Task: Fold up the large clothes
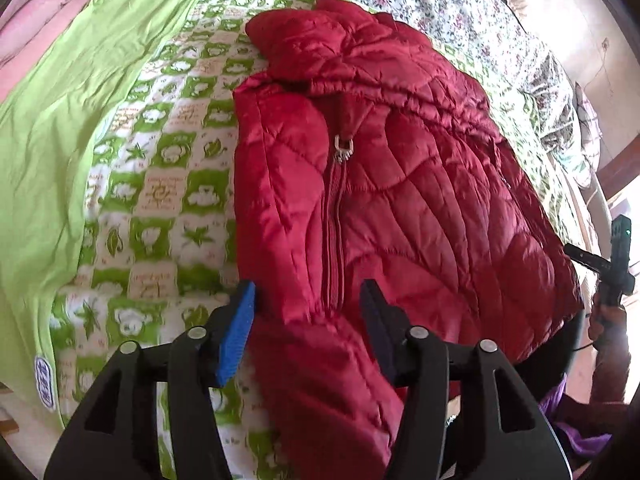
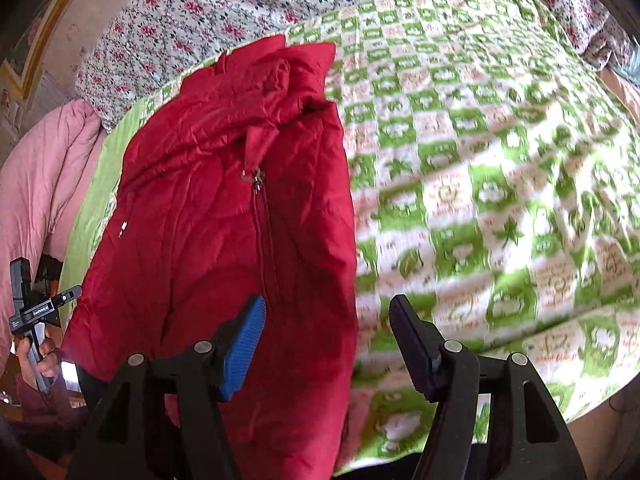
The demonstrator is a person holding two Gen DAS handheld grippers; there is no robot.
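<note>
A red quilted puffer jacket [image 1: 400,184] lies zipped on the green-and-white checked quilt [image 1: 160,184], hood at the far end, with a silver zipper pull [image 1: 343,149] at its collar. My left gripper [image 1: 308,312] is open and held over the jacket's near hem, with the jaws set apart on either side of the fabric. In the right wrist view the jacket [image 2: 224,216] lies left of centre. My right gripper [image 2: 326,320] is open over the jacket's right edge near the hem, one jaw above the fabric, the other above the quilt [image 2: 500,168].
A plain lime sheet [image 1: 52,160] and a pink duvet [image 1: 36,12] lie to the left. A floral bedspread [image 2: 224,8] covers the far side of the bed. The other hand-held gripper shows at each view's edge [image 1: 616,264] [image 2: 32,312].
</note>
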